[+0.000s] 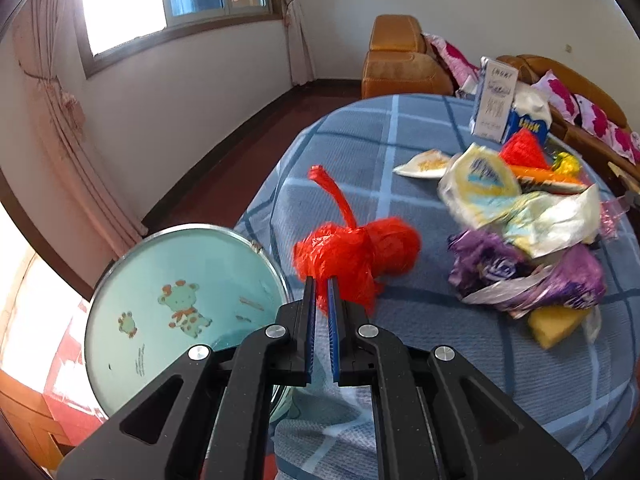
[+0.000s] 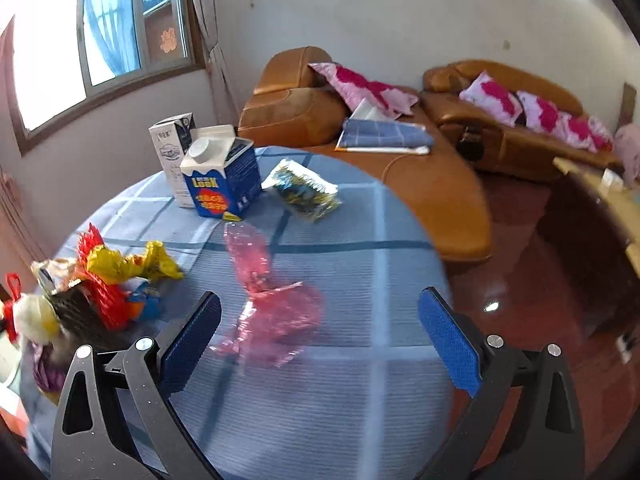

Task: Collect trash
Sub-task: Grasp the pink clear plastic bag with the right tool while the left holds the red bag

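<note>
Round table under a blue checked cloth (image 1: 420,320). Left gripper (image 1: 322,300) clamped on an edge of a knotted red plastic bag (image 1: 356,252), jaws nearly together with red film pinched between the blue pads. Bag bunched on the cloth just beyond the fingertips, its twisted tail pointing up and far-left. Left of it, off the table edge and lower, a round pale-green lid (image 1: 180,304) printed with a cartoon giraffe.

Right of the red bag, a loose heap of wrappers (image 1: 528,236): purple foil nearest, white and yellow film above, a yellow sponge-like piece at the near side. Farther back, two cartons: a white carton (image 2: 170,152) and a blue carton (image 2: 224,184), touching.

Right gripper (image 2: 320,320) spread wide, nothing pressed by its pads. Crumpled pink film (image 2: 272,312) lying on the cloth between the fingers. Far beyond, a blue-and-yellow packet (image 2: 304,190). Orange sofa (image 2: 436,184) behind the table.
</note>
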A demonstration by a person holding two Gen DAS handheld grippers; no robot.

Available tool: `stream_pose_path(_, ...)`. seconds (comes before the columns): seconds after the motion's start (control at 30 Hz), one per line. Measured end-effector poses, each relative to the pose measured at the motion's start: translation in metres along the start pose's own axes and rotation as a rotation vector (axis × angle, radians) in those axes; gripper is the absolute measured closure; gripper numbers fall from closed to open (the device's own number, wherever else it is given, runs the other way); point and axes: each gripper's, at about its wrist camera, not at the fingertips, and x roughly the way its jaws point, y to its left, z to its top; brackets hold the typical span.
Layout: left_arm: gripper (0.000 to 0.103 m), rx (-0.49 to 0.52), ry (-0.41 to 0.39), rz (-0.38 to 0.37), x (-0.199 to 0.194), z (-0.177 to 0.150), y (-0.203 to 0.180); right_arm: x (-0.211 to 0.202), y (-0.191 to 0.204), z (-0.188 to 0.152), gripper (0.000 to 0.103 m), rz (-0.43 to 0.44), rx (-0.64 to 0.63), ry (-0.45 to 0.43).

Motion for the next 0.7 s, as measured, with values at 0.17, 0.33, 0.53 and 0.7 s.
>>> stream_pose_path(0.17, 0.097, -0.011, 0.028, 0.01, 0.014, -0.007, 0.005, 0.025, -0.005, 0.001, 0.033, 0.012, 0.051, 0.081)
stream_pose_path(0.33, 0.063, -0.017, 0.021, 0.03, 0.015, -0.009, 0.006, 0.031, -0.006, -0.003, 0.038, 0.043, 0.058, 0.112)
stream_pose_path(0.53, 0.048, -0.024, -0.003, 0.024, 0.009, -0.004, 0.004, 0.036, -0.002, -0.004, 0.056, 0.091, 0.05, 0.143)
stream_pose_path(0.7, 0.052, -0.05, 0.027, -0.007, 0.022, -0.001, 0.004, 0.04, -0.002, -0.006, 0.083, 0.123, 0.048, 0.163)
